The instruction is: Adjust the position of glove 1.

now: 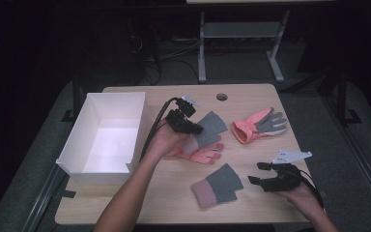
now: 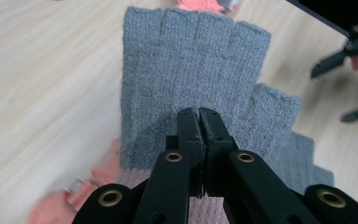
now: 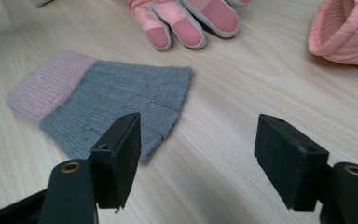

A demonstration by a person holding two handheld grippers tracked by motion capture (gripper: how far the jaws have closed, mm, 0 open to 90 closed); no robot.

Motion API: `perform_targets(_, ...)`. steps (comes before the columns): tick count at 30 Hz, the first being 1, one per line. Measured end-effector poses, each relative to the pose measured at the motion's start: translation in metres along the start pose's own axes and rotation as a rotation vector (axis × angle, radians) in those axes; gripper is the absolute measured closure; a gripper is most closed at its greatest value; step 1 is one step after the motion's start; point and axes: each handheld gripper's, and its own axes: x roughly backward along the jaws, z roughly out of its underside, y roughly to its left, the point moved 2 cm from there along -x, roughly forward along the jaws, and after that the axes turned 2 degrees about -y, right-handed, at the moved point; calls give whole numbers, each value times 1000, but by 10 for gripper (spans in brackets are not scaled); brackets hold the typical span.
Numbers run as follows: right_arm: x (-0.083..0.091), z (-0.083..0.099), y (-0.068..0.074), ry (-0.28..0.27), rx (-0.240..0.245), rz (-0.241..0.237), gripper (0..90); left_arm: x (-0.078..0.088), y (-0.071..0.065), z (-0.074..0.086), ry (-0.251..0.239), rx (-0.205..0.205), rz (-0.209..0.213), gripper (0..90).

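Left gripper (image 1: 196, 129): held above the middle of the tabletop (image 1: 174, 203), jaws pressed together on a grey fingerless glove (image 2: 191, 79), pinched near the boundary between its grey body and pink cuff; the glove hangs lifted off the wood, finger openings pointing away from the jaws. Beneath it, a pink glove (image 1: 200, 153) lying flat near the tabletop's centre, fingers toward the right edge. Right gripper (image 1: 255, 174): held low near the front right corner, jaws standing well apart with nothing between them, pointed at a second grey fingerless glove (image 3: 116, 100). That glove: flat on the wood toward the front edge, pink cuff nearest the front, just ahead of the right gripper's jaws but not touching them. Second pink glove (image 1: 260, 124): grey-palmed, lying toward the back right of the tabletop, well apart from both grippers. White open box (image 1: 75, 140): along the left edge, overhanging it slightly. Round cable hole (image 1: 221, 96): near the back edge
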Motion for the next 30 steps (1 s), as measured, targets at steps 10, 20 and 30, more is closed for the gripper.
perform_targets(10,-2,-1,0,1,-3,1,315,-5,-40,28,32,-21,44,883)
perform_targets(20,0,-1,-1,0,-4,10,313,-27,-73,48,89,-57,83,883)
perform_targets(30,1,0,-2,-8,-1,20,312,-49,-95,58,132,-58,97,882)
